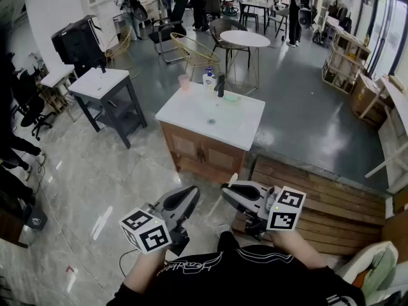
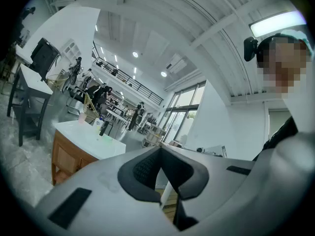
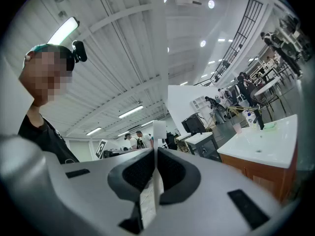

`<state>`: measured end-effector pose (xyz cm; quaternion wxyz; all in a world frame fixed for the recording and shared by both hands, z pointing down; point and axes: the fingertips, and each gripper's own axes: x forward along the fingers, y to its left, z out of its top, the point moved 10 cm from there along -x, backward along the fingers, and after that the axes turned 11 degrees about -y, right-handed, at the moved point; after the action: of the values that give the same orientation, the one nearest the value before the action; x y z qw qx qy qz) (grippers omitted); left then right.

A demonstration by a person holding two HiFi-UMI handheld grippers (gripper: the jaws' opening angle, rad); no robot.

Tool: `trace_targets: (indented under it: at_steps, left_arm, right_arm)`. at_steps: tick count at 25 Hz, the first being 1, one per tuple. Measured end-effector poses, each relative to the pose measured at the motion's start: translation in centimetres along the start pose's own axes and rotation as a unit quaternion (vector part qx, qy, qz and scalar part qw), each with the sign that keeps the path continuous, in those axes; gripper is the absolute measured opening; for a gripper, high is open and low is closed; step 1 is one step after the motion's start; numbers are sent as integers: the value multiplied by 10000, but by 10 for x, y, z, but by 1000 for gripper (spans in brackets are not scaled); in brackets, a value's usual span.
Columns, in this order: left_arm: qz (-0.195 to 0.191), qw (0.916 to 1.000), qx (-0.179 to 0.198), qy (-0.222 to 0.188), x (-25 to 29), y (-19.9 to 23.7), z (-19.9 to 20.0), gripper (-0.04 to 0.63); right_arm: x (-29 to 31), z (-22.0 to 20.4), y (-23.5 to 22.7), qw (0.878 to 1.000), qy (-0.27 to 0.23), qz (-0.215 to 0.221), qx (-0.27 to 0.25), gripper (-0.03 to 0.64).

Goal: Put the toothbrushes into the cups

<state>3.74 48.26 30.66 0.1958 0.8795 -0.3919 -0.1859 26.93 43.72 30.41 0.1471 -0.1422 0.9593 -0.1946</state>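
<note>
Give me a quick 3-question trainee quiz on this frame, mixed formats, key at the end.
1. True or false: the right gripper is open and empty.
2. The pink cup stands on: A) the white-topped cabinet; B) the round table; C) the floor.
3. Where is the left gripper relative to the cabinet?
Key: 1 false: its jaws are shut on a thin white stick, likely a toothbrush. 2 A. 3 Well short of it, by the person's body.
</note>
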Motion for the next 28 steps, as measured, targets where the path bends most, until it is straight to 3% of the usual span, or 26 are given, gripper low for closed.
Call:
trace_targets:
  at_steps: [14, 28]
  left_arm:
    - [166, 9998, -28, 58, 36, 27, 5, 6]
    - [384, 9991, -166, 90, 144, 110, 18, 6]
  right_arm:
    - [20, 16, -50, 9998, -13, 164, 106, 41]
    - [53, 58, -183, 9991, -77, 98, 416, 40]
